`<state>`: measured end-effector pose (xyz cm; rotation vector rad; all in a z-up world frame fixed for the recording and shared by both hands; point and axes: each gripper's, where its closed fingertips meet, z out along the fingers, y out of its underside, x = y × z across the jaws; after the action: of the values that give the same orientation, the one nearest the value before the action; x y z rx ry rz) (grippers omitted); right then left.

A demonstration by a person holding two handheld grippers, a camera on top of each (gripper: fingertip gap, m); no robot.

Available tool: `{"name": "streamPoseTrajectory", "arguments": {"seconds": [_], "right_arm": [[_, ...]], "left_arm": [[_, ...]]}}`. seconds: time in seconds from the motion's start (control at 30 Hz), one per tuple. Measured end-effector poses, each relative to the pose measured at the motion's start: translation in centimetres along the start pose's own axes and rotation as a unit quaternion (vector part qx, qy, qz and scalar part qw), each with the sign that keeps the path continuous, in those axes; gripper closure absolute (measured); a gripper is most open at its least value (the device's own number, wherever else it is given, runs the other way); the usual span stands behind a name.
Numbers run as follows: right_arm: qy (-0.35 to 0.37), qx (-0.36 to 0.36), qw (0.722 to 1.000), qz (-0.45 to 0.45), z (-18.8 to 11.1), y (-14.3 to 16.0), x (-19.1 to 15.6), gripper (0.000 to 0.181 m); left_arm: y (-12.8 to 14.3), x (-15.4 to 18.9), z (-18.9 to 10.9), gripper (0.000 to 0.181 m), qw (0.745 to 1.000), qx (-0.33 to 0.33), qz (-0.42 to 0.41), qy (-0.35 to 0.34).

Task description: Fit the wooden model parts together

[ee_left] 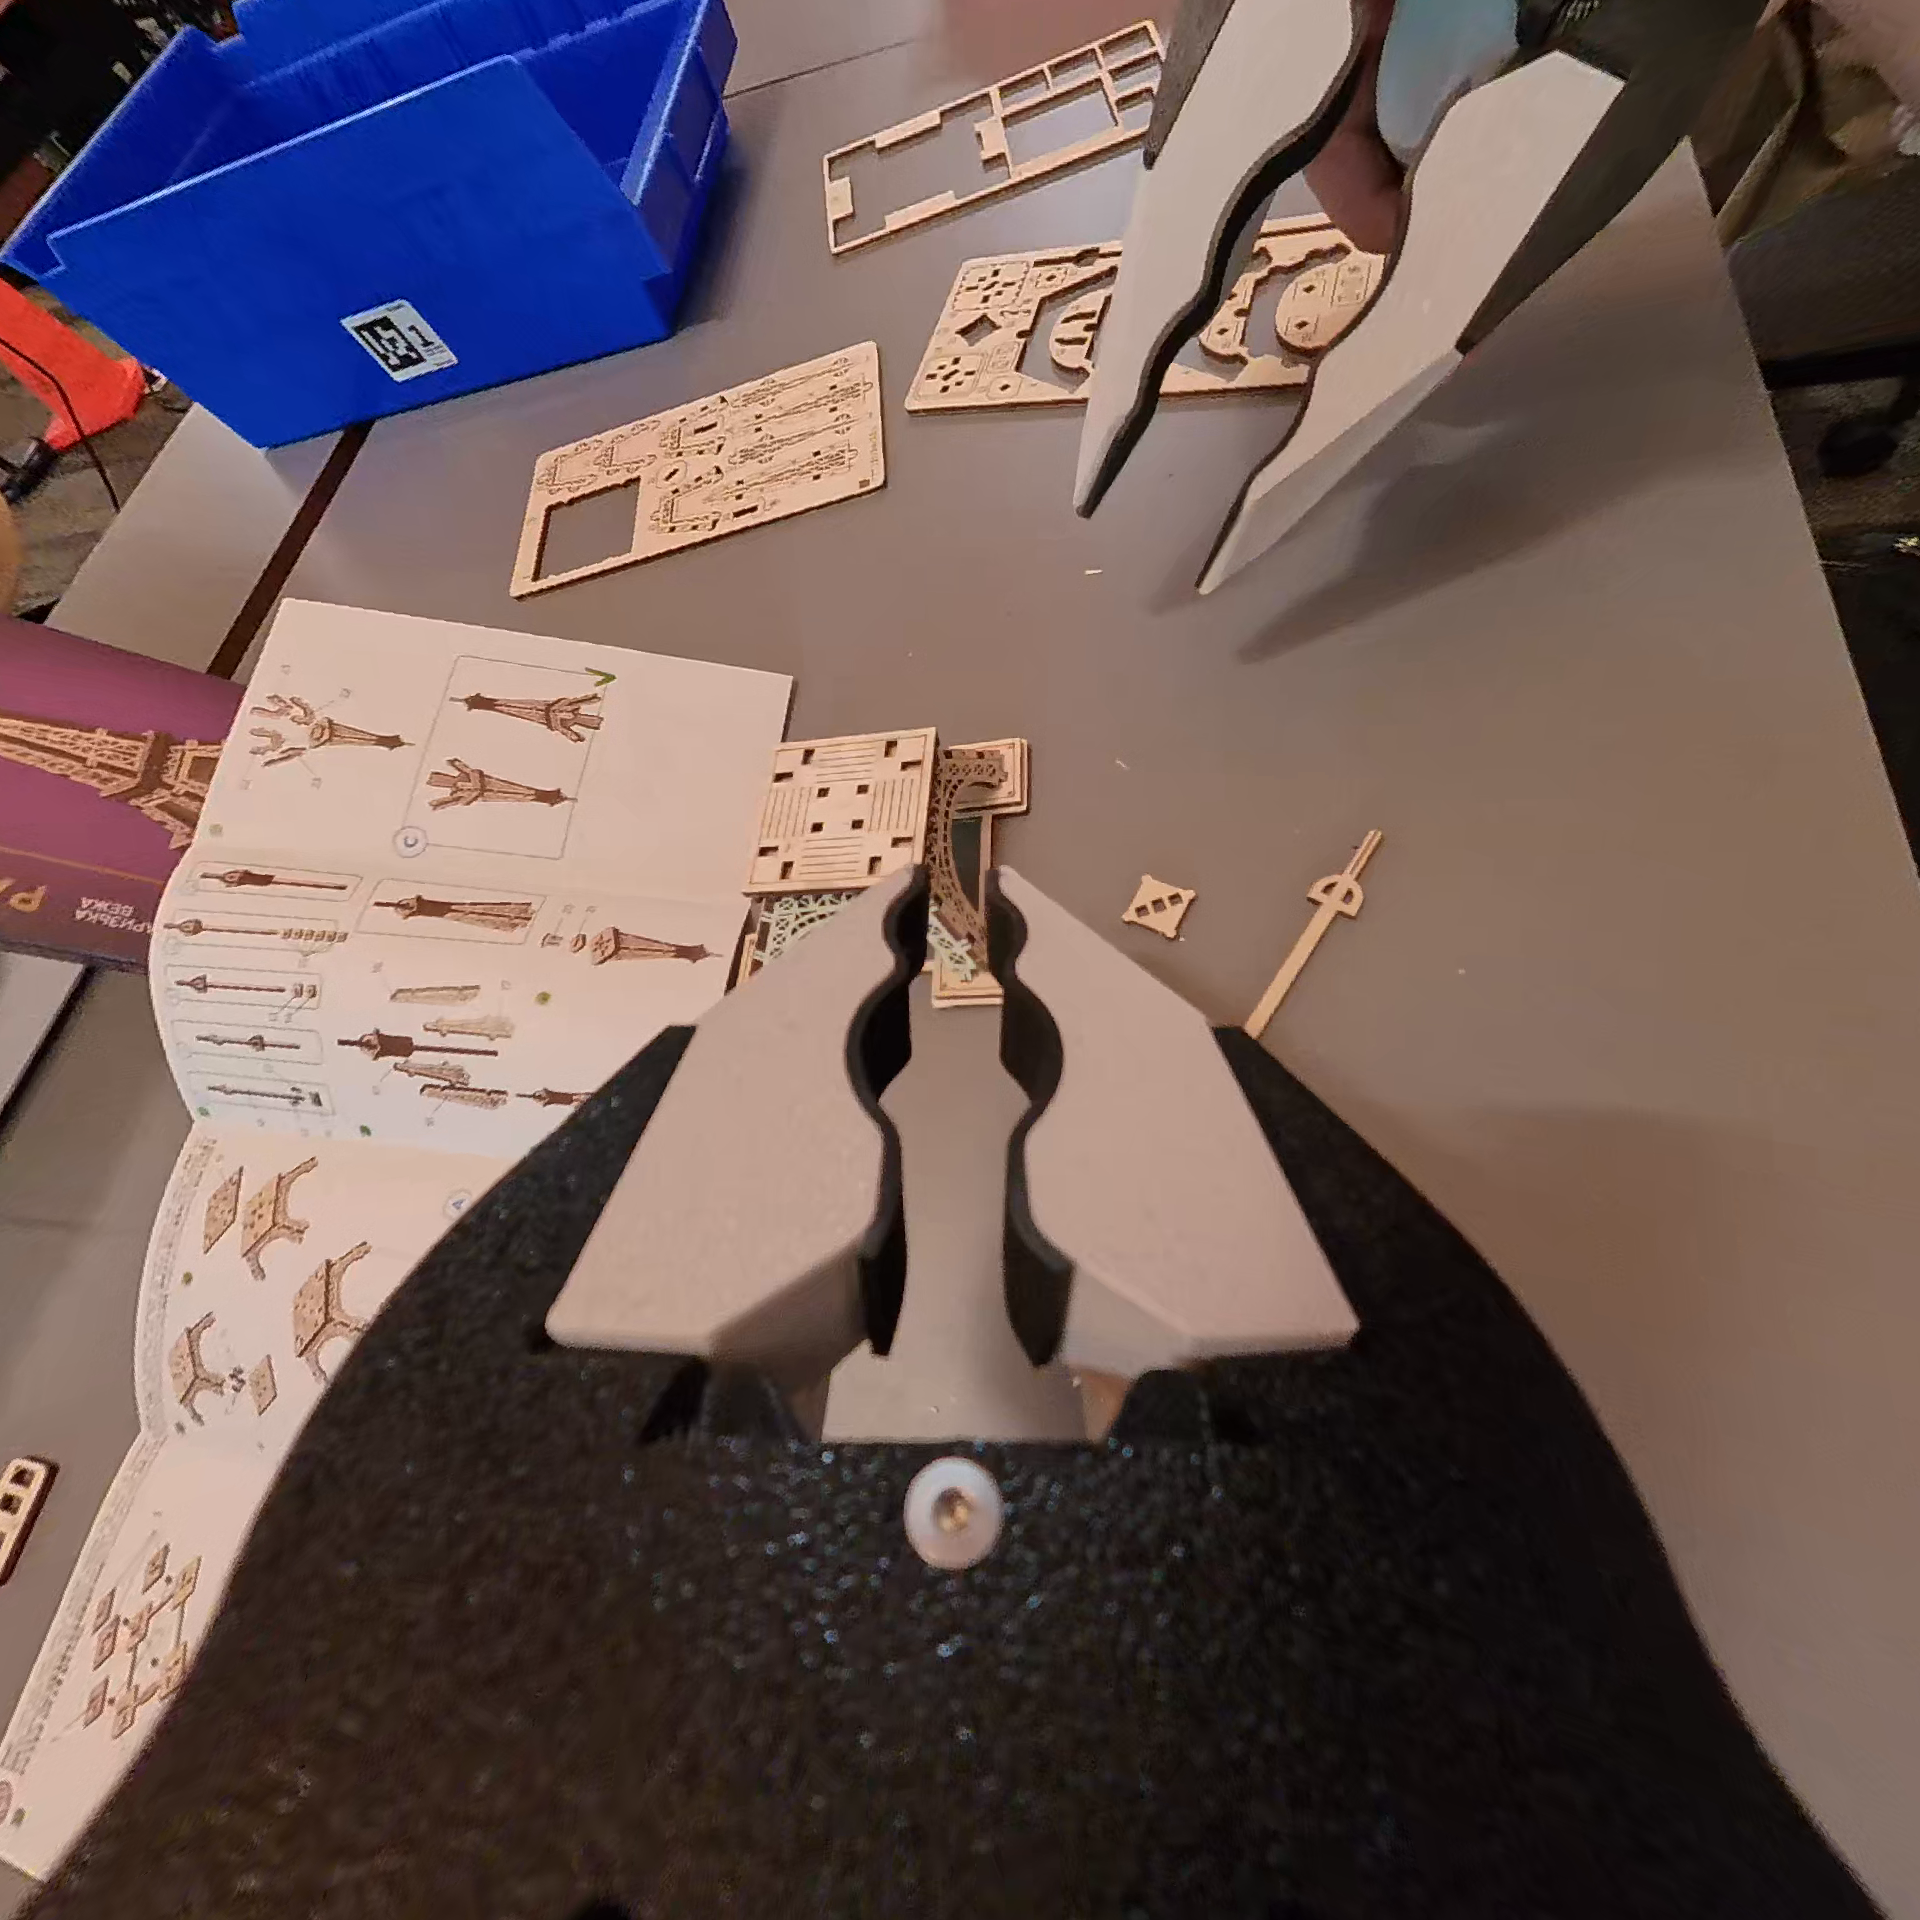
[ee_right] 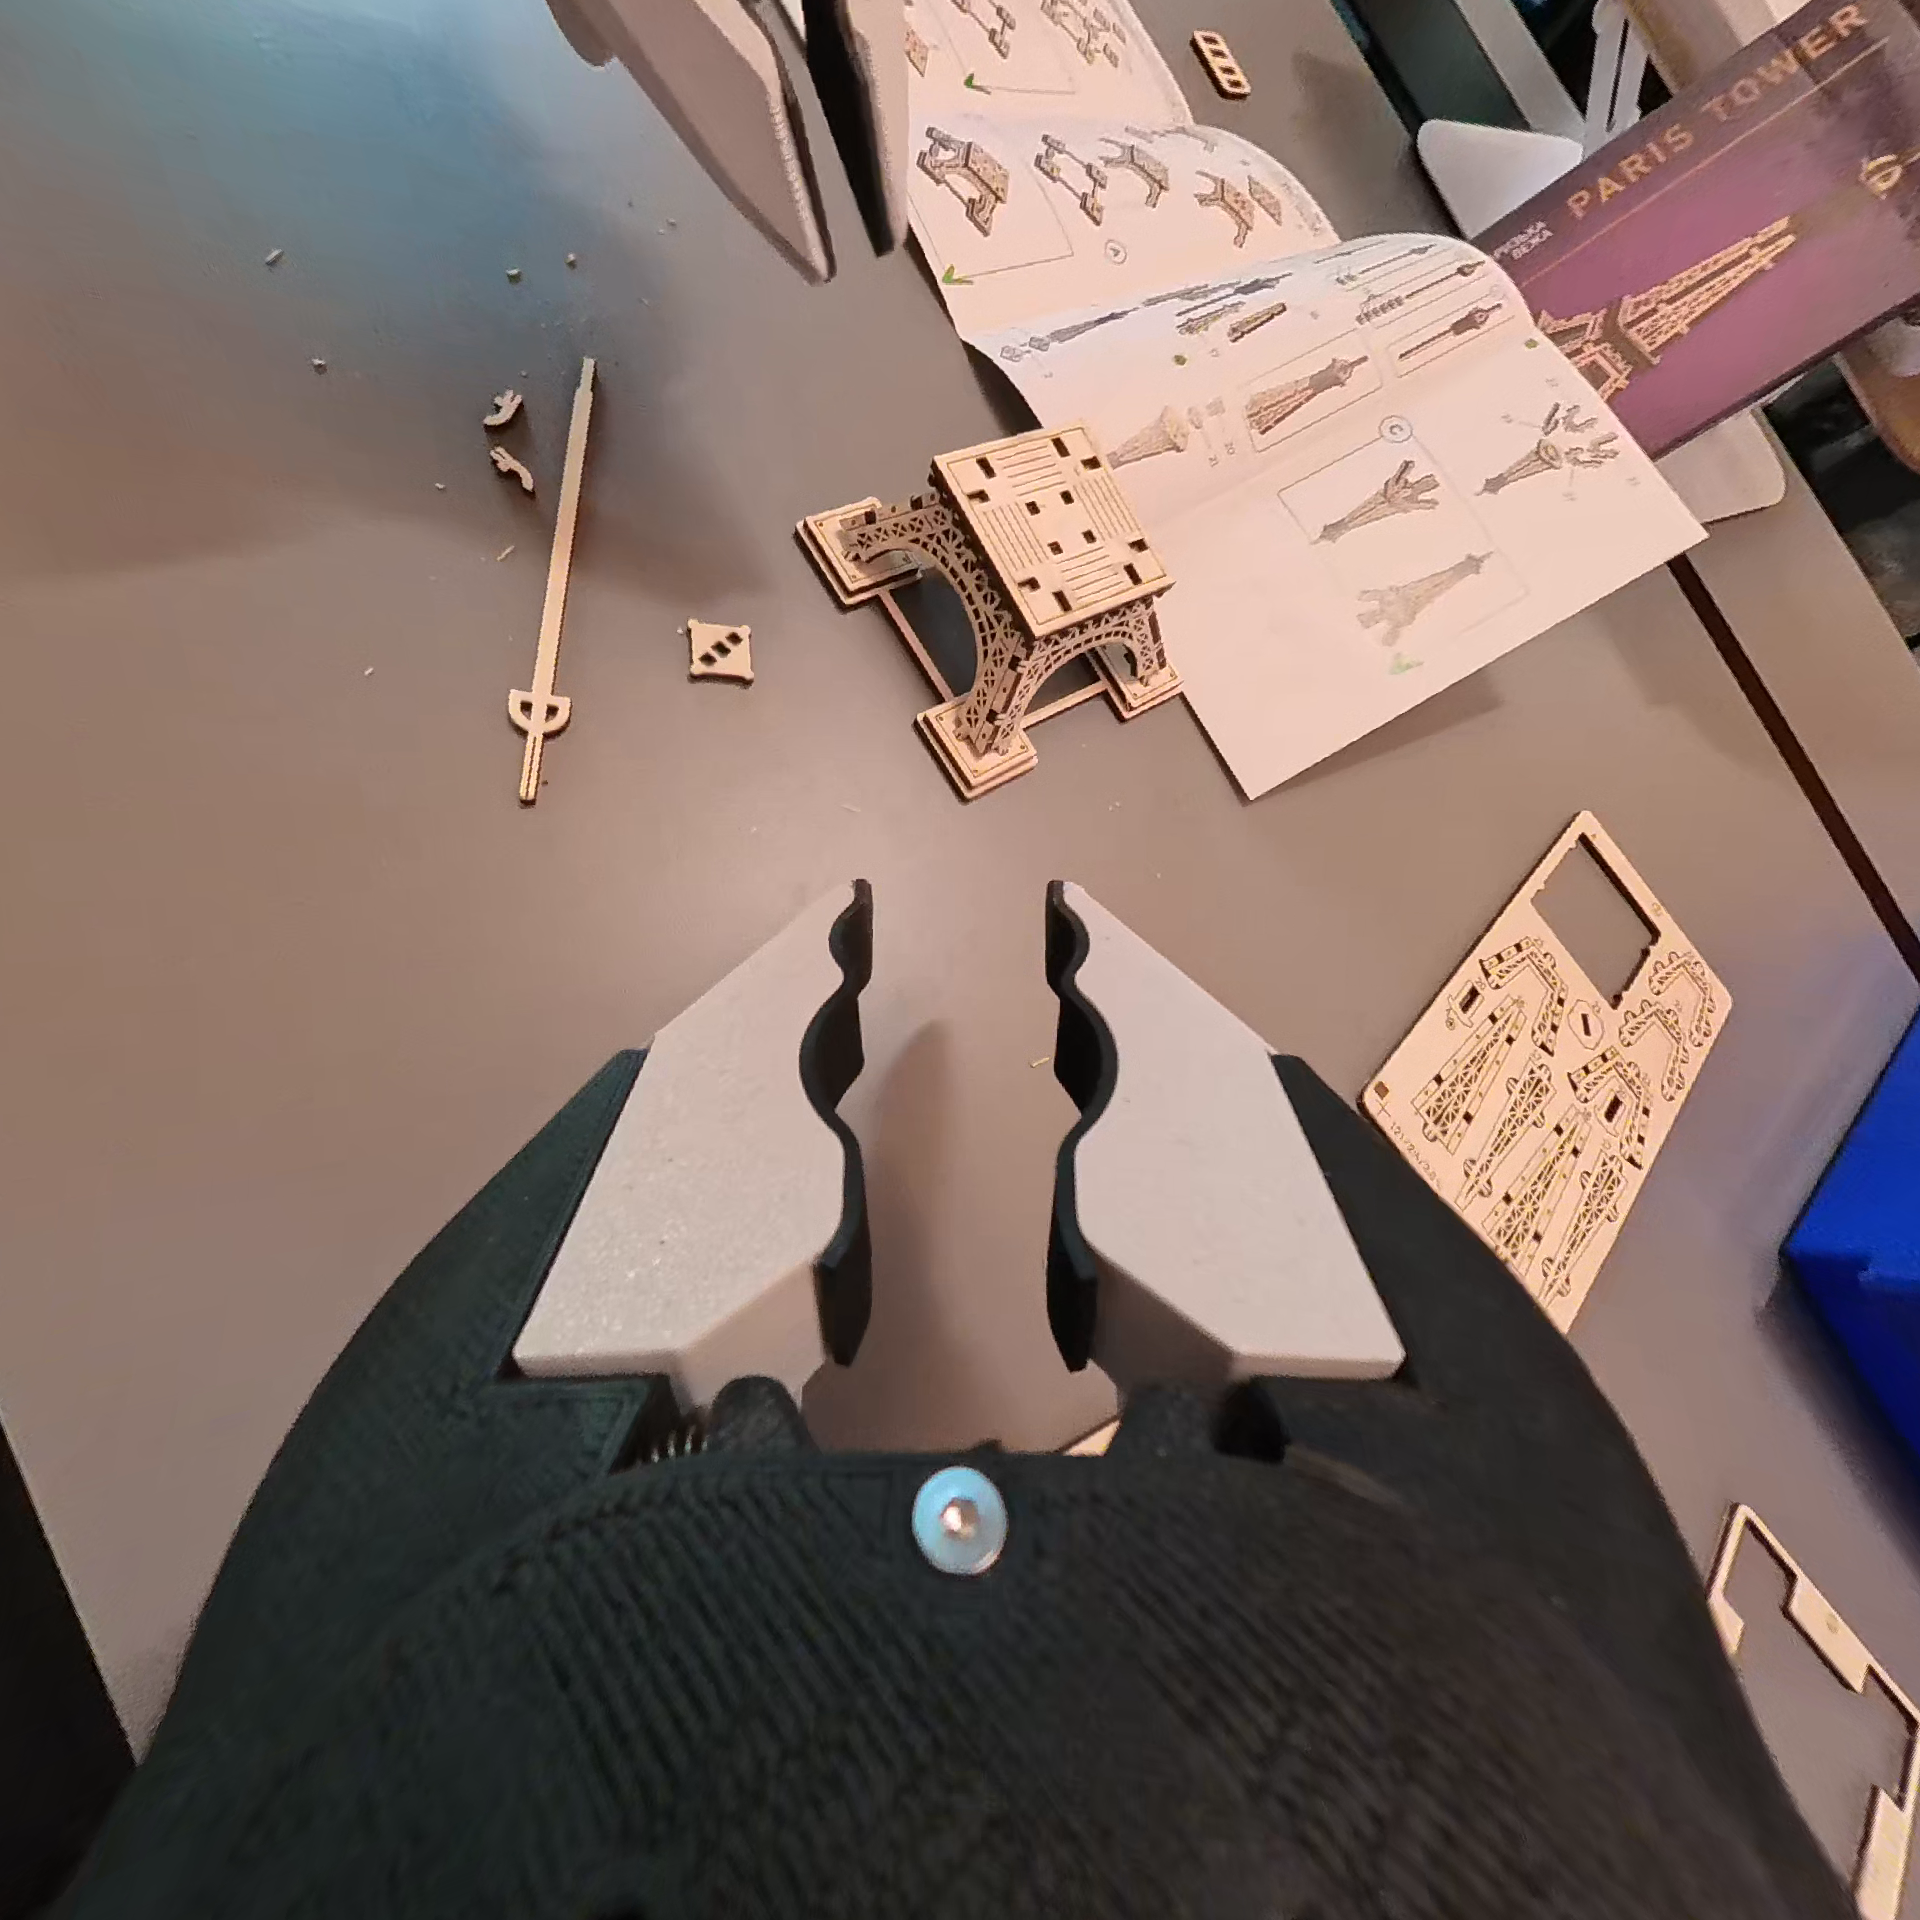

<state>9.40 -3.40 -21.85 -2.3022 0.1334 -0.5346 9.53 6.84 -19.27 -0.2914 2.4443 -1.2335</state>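
Note:
The wooden tower base (ee_right: pixel 1023 582), a lattice arch structure with a slotted square top, stands on the grey table (ee_right: pixel 312 935) by the instruction sheet. A thin spire stick (ee_right: pixel 556 582) and a small square plate (ee_right: pixel 719 651) lie to its left. My right gripper (ee_right: pixel 958 902) is open and empty, hovering short of the base. My left gripper (ee_left: pixel 956 881) is narrowly open and empty; its fingers hide part of the tower base (ee_left: pixel 847 810). The right gripper also shows in the left wrist view (ee_left: pixel 1148 545), and the left gripper in the right wrist view (ee_right: pixel 854 260).
Punched part sheets (ee_left: pixel 707 468) (ee_left: pixel 1039 332) (ee_left: pixel 987 135) lie at the back, with a blue bin (ee_left: pixel 395 208) beyond. The unfolded instruction sheet (ee_left: pixel 468 831) and a purple box (ee_left: pixel 83 790) lie left. Wood scraps (ee_right: pixel 509 436) are scattered near the stick. Another part sheet (ee_right: pixel 1558 1070) lies right. The small square plate (ee_right: pixel 719 651) lies around 7 cm away from my left fingertips. It is also in sight in the left wrist view (ee_left: pixel 1167 896).

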Motion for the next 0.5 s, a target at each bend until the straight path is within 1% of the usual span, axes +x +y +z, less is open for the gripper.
{"name": "streamPoseTrajectory", "arguments": {"seconds": [0.5], "right_arm": [[-0.007, -0.011, 1.000, -0.009, 0.9, -0.3, -0.2, 0.150]], "left_arm": [[-0.1, -1.1, -1.1, 0.174, 1.000, 0.013, 0.000, -0.025]]}}
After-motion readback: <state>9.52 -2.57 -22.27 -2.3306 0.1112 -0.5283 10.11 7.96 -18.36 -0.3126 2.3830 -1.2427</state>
